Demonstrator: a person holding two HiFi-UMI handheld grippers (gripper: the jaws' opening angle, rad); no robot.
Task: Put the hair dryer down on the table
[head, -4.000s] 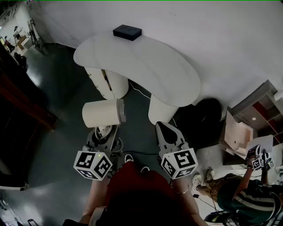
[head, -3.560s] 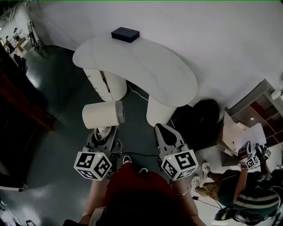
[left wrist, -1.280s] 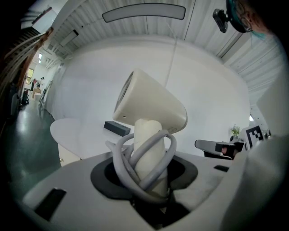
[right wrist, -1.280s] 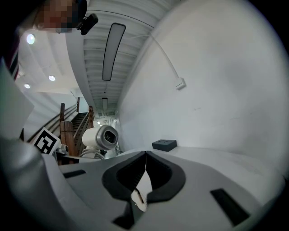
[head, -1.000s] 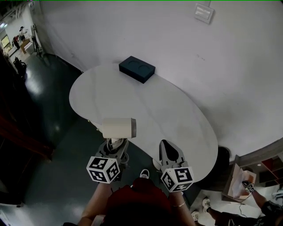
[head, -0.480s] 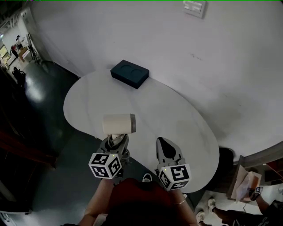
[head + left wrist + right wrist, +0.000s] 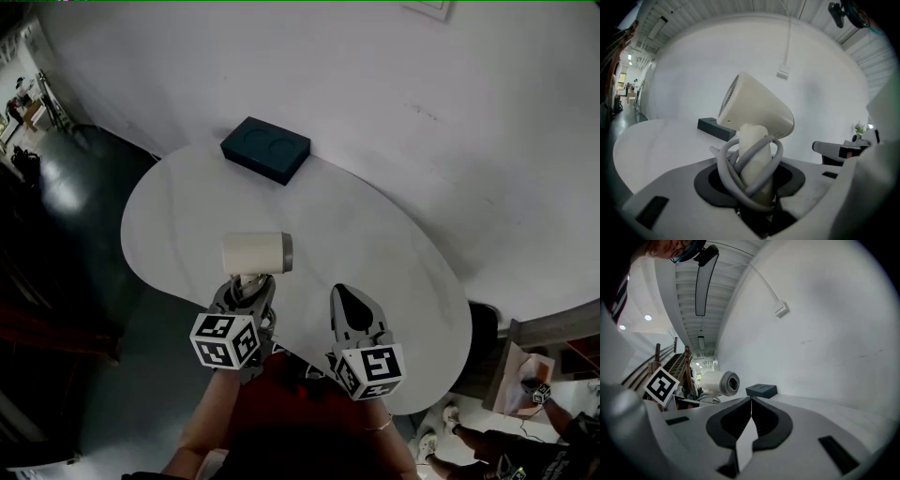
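Clasping the hair dryer [image 7: 255,253] above the table [image 7: 375,225], left fingers [image 7: 665,187] face a dark box [image 7: 265,150]; right fingers [image 7: 820,413] closed.

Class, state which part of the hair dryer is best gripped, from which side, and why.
The hair dryer's handle, from its butt end, as the left gripper does: it is slim and straight, whereas the barrel looks too wide for the jaws.

dark box [image 7: 265,150] at far table [image 7: 375,234] edge
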